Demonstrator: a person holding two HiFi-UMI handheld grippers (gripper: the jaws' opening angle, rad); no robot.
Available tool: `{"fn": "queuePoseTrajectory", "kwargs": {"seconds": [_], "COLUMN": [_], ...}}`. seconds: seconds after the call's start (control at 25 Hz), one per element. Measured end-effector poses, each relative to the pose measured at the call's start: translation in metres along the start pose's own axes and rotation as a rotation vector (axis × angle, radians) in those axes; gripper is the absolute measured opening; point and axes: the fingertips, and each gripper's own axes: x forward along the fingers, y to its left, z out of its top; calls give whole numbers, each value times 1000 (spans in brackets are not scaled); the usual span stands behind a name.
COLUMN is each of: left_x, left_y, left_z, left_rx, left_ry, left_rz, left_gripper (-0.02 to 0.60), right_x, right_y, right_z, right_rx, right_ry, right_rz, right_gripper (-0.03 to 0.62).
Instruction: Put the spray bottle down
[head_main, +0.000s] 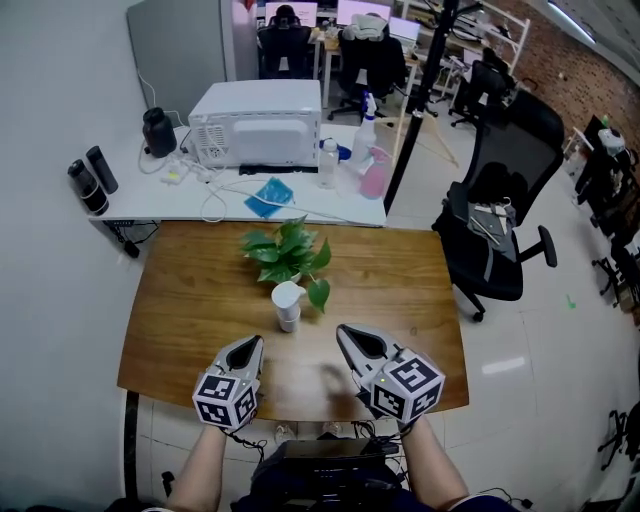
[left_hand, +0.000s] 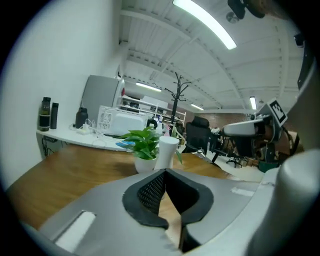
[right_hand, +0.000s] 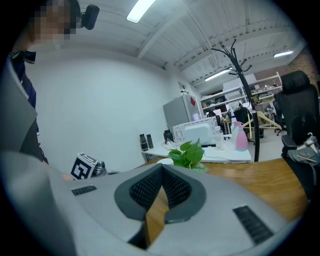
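The white spray bottle (head_main: 287, 305) stands upright on the wooden table (head_main: 190, 300), just in front of a potted plant (head_main: 290, 252). Neither gripper touches it. My left gripper (head_main: 255, 343) hovers near the table's front edge, below and left of the bottle, with its jaws shut and nothing between them. My right gripper (head_main: 343, 332) is to the bottle's right, also shut and holding nothing. In the left gripper view the bottle (left_hand: 167, 150) rises just beyond the closed jaws of the left gripper (left_hand: 164, 172), apart from them. The right gripper view shows the right gripper (right_hand: 161, 167) closed, with the bottle mostly hidden behind its jaws.
Behind the wooden table stands a white desk (head_main: 160, 195) with a white boxy appliance (head_main: 258, 122), cables, clear bottles and a pink spray bottle (head_main: 374, 172). A black office chair (head_main: 500, 210) stands to the right, and a coat-stand pole (head_main: 415, 100) rises beside the desk.
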Motion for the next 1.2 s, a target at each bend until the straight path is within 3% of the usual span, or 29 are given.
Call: {"fn": "queuePoseTrajectory", "kwargs": {"seconds": [0.12,0.48,1.2], "left_x": [-21,-39,-40], "left_y": [-4,-23,-25], "left_z": [18,74,77], "left_rx": [-4,82,73], "left_ry": [-34,-115,-112], "left_rz": [1,-19,-28], "left_gripper": [8,8,8], "right_x": [3,8,1], "right_y": [5,17,28], "right_z": [0,20,19], "right_rx": [0,-26,-75], "right_ry": [-5,-79,-76], "right_rz": [14,11,34], "right_gripper": [2,3,3]}}
